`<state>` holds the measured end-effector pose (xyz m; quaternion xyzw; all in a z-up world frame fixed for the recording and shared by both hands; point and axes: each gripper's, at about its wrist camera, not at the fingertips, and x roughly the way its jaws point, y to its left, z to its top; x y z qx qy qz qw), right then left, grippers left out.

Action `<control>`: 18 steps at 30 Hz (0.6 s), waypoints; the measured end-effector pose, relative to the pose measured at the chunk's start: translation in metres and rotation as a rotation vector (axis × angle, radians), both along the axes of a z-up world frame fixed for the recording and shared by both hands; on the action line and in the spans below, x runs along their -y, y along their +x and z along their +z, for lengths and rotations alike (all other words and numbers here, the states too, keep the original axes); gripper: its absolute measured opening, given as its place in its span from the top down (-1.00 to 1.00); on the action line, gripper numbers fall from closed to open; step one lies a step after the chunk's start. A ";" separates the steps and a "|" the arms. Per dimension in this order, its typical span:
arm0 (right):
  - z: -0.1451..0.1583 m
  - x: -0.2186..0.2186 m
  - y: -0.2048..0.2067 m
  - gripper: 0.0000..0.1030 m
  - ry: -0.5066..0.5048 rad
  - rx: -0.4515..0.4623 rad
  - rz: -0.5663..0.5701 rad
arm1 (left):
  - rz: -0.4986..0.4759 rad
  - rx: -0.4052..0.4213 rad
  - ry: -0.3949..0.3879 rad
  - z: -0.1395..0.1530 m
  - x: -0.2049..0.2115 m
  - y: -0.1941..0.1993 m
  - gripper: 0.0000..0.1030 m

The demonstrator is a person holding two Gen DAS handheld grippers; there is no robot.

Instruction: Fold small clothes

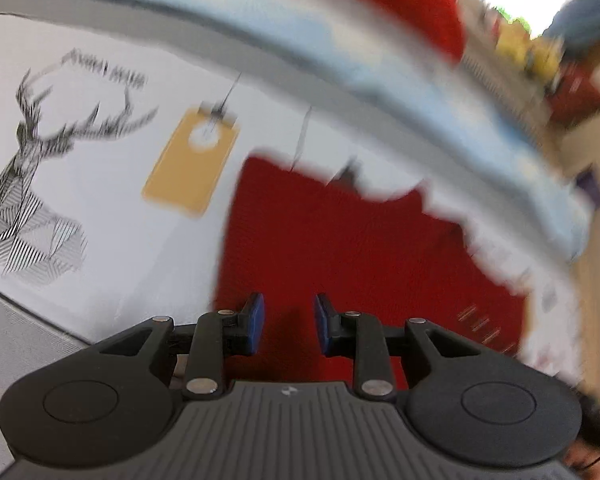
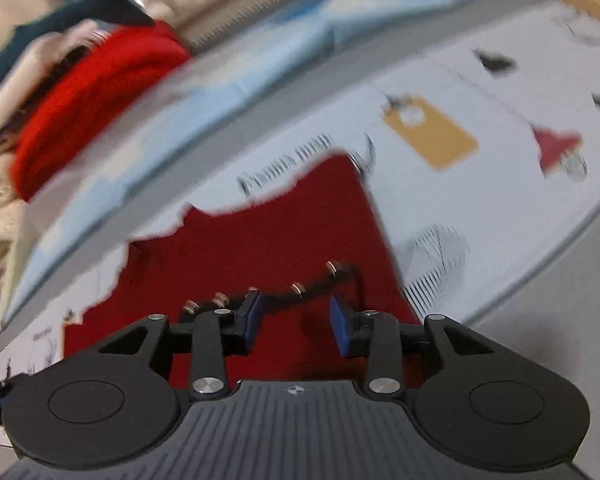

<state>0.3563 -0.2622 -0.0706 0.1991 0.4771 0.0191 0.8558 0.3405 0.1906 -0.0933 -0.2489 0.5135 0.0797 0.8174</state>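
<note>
Now lower both parted, empty grippers, left gripper (image 1: 288,322) and right gripper (image 2: 296,320), and pinch the red garment's (image 1: 340,240) near edge evenly.

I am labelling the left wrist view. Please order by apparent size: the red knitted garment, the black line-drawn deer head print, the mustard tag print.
1. Red knitted garment, largest.
2. Black line-drawn deer head print.
3. Mustard tag print, smallest.

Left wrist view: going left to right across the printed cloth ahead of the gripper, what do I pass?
Deer-head print → tan tag print → red garment lying flat, with the left gripper above its near edge, blue pads apart, nothing between them.
</note>
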 end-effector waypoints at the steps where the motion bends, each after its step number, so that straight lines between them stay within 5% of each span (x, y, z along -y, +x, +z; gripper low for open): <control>1: -0.006 0.002 0.000 0.26 -0.029 -0.035 -0.022 | -0.015 -0.054 0.018 -0.012 -0.001 0.001 0.44; 5: -0.016 0.016 0.001 0.22 -0.069 -0.102 -0.114 | -0.017 -0.049 0.002 -0.007 -0.011 -0.003 0.43; 10: -0.008 0.009 0.001 0.23 -0.044 -0.046 -0.030 | -0.028 0.027 0.023 0.024 -0.016 -0.007 0.38; 12: -0.013 0.001 0.001 0.39 -0.051 -0.066 -0.003 | -0.039 0.033 0.046 0.027 -0.014 -0.008 0.37; 14: -0.013 -0.005 -0.001 0.96 -0.110 -0.049 0.007 | -0.044 0.028 0.050 0.026 -0.012 -0.005 0.37; 18: 0.024 -0.005 -0.010 0.98 -0.069 0.179 0.015 | -0.070 0.018 0.054 0.022 -0.006 -0.004 0.37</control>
